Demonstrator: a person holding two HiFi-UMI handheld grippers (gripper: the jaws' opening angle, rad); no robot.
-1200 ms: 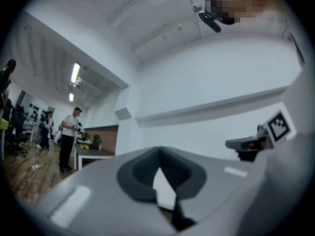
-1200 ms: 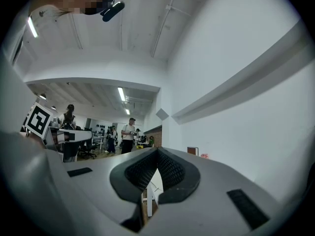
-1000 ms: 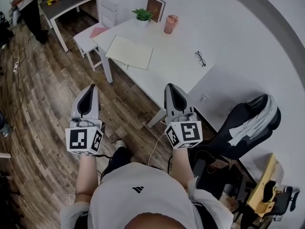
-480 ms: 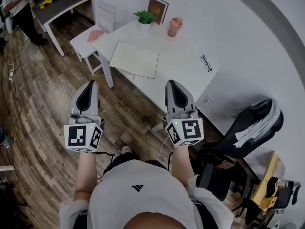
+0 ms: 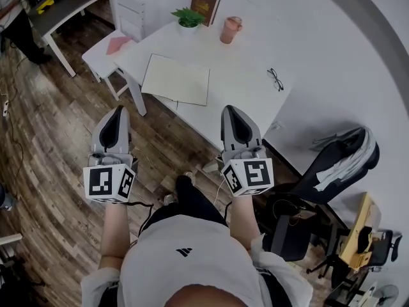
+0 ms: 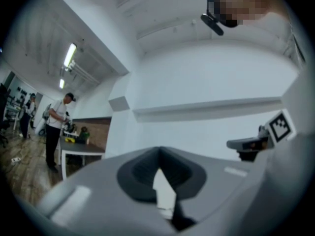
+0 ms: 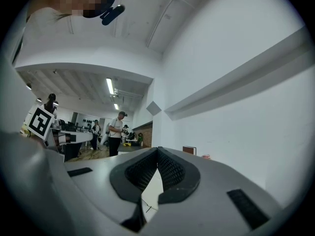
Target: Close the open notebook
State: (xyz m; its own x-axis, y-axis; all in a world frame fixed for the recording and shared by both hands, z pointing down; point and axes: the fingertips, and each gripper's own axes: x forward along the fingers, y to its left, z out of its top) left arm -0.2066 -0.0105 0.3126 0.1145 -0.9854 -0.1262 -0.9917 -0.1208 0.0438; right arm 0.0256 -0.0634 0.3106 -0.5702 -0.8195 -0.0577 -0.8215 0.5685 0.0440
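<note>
The notebook (image 5: pixel 176 80) lay open and flat on the white table (image 5: pixel 243 101) in the upper middle of the head view, its cream pages facing up and its lower edge near the table's front edge. Nothing touched it.

Along the far side of the table, toward the top of the frame, stood 3 things:
- a small green plant (image 5: pixel 188 18) in a white pot
- a brown book (image 5: pixel 206 4) propped against the wall, to the right of the plant
- a pink cup (image 5: pixel 230 29), further right

A pair of glasses (image 5: pixel 275 79) lay to the right of the notebook, well apart from it. A white chair (image 5: pixel 105 51) with a pink sheet on its seat stood at the table's left end.

Both grippers were held below the table in the frame, over the wooden floor (image 5: pixel 51 133), well apart from the notebook. The left gripper (image 5: pixel 117 111) pointed up the frame at left of centre. In the left gripper view its jaws met at the tips with nothing between them, so it was closed and empty. The right gripper (image 5: pixel 231 110) sat right of centre near the table's front corner. The right gripper view showed its ribbed pads together at the tips, also closed on nothing. That view also caught the brown book and pink cup small in the distance, beyond the closed jaws.

At the right of the head view a dark office chair (image 5: pixel 319 171) carried a pale garment over its back. A grey desk (image 5: pixel 70 2) stood at the upper left.
</note>
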